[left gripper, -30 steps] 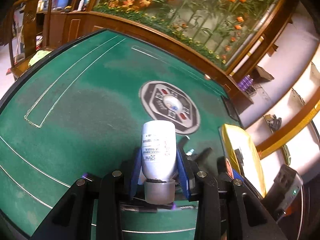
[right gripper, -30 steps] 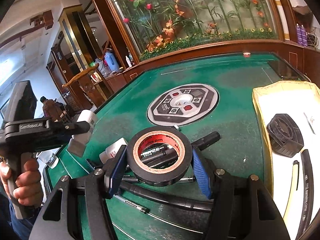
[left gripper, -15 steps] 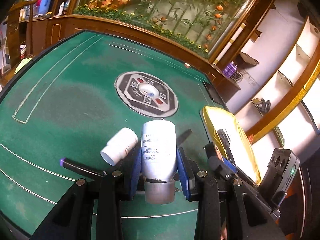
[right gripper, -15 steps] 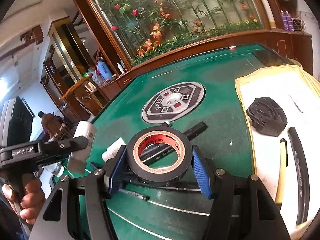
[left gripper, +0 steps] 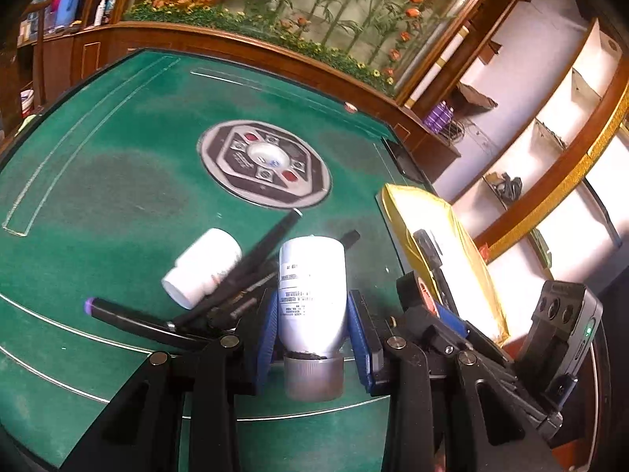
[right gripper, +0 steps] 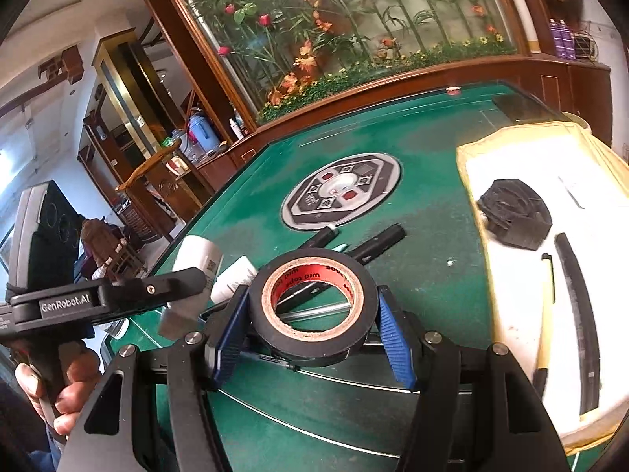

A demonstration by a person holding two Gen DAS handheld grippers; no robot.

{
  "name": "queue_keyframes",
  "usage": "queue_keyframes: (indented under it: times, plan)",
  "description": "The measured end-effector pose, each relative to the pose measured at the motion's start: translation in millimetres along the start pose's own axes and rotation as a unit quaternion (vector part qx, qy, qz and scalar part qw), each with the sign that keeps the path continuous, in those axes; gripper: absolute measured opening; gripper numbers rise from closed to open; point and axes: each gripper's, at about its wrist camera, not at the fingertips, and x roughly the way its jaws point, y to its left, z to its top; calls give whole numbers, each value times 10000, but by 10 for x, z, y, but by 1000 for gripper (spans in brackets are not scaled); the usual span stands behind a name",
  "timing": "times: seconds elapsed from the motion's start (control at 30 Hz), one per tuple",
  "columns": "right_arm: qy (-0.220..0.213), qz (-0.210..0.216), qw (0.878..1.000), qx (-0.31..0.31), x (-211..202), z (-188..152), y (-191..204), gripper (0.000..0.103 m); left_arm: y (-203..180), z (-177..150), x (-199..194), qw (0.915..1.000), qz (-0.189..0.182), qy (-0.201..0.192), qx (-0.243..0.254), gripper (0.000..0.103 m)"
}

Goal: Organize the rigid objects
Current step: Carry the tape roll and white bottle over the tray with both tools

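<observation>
Tape roll [right gripper: 312,306], black with a red-printed core, sits clamped between the right gripper [right gripper: 312,328]'s 2 blue pads above the green table [right gripper: 428,145]. Smaller white bottle [left gripper: 312,291], grey cap nearest the camera, is pinched in the left gripper [left gripper: 312,338].

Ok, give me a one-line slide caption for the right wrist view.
Right tongs grip a black tape roll above the green table, beside the yellow-edged tray.
</observation>
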Motion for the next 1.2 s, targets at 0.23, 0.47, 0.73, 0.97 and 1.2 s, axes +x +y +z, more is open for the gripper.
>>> queue_keyframes:
  times: [0.23, 0.47, 0.73, 0.97, 1.2]
  plan:
    - [-255, -206, 9990, 295, -260, 79, -303, 61, -348, 12, 96, 9994, -90, 153, 311, 36]
    - [-645, -779, 9925, 692, -690, 198, -798, 61, -964, 16, 273, 9949, -482, 386, 796, 36]
    - [-411, -1675, 9819, 778, -862, 177, -1261, 62, -1655, -114, 743, 9853, -983, 873, 1088, 36]
    - [-5, -2273, 9728, 453, -814, 101, -1395, 62, -1867, -254, 1175, 9816, -876, 1325, 1063, 36]
    - [358, -2492, 9677, 81, -692, 149, -1451, 61, -1828, -253, 1360, 9833, -620, 1414, 967, 36]
